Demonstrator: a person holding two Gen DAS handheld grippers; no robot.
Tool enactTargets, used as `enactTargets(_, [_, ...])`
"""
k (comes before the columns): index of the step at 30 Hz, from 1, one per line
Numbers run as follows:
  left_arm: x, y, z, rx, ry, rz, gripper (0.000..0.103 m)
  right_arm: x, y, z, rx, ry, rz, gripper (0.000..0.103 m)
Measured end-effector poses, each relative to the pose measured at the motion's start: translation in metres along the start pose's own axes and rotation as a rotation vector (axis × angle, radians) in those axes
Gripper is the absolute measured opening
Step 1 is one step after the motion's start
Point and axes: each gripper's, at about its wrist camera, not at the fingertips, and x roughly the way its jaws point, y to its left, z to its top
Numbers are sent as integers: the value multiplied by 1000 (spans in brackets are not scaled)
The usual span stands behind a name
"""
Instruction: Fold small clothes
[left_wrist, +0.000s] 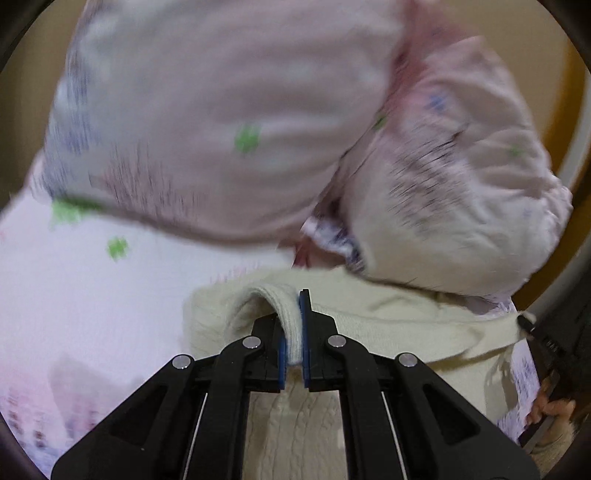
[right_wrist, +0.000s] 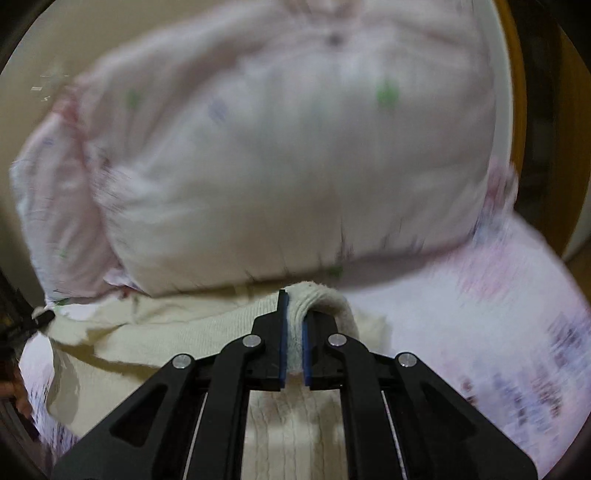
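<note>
A cream knitted garment (left_wrist: 388, 325) is stretched between both grippers over a pink patterned bed sheet (left_wrist: 92, 302). My left gripper (left_wrist: 294, 332) is shut on a ribbed edge of the garment. My right gripper (right_wrist: 294, 332) is shut on the other ribbed edge of the same garment (right_wrist: 184, 332). The right gripper's tip shows at the far right of the left wrist view (left_wrist: 528, 325), and the left one's at the far left of the right wrist view (right_wrist: 40, 317). Both views are blurred by motion.
Two big pink pillows (left_wrist: 221, 122) (left_wrist: 461, 177) lie just beyond the garment; the nearer one fills the right wrist view (right_wrist: 295, 166). A wooden bed edge (right_wrist: 517, 92) runs along the right. The person's hand (left_wrist: 554, 410) shows at the lower right.
</note>
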Motion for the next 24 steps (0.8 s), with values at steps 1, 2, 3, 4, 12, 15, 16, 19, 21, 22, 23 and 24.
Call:
enactTargets(1, [12, 7, -1, -34, 27, -7, 5, 11, -2, 0, 11, 28, -6, 6])
enactTargets(2, [16, 10, -2, -49, 38, -12, 5, 22, -4, -2, 22, 56, -11, 6])
enactTargets(3, [21, 14, -2, -52, 39, -26, 5, 29, -5, -2, 30, 73, -16, 6])
enactTargets(4, [25, 16, -2, -63, 48, -33, 5, 36, -7, -1, 39, 90, -16, 7])
enactTargets(12, [33, 23, 2, -127, 92, -80, 15, 52, -29, 2, 168, 141, -9, 51])
enactTargets(15, [17, 27, 3, -128, 59, -60, 50, 37, -38, 0, 173, 125, -4, 52])
enactTargets(16, [9, 28, 2, -116, 45, -47, 51, 29, -44, -4, 176, 126, 2, 52])
enactTargets(19, [-7, 32, -4, -75, 38, -9, 51, 14, -53, -16, 159, 140, 12, 41])
enactTargets(21, [-14, 35, -12, -38, 44, 28, 51, 6, -59, -24, 153, 157, 22, 37])
enactTargets(22, [-16, 36, -17, -19, 51, 43, 51, 5, -60, -27, 149, 166, 28, 36])
enactTargets(23, [-17, 36, -20, -7, 56, 52, 51, 3, -61, -31, 144, 176, 29, 36])
enactTargets(24, [-18, 37, -25, 4, 65, 62, 51, 2, -60, -35, 137, 186, 32, 36])
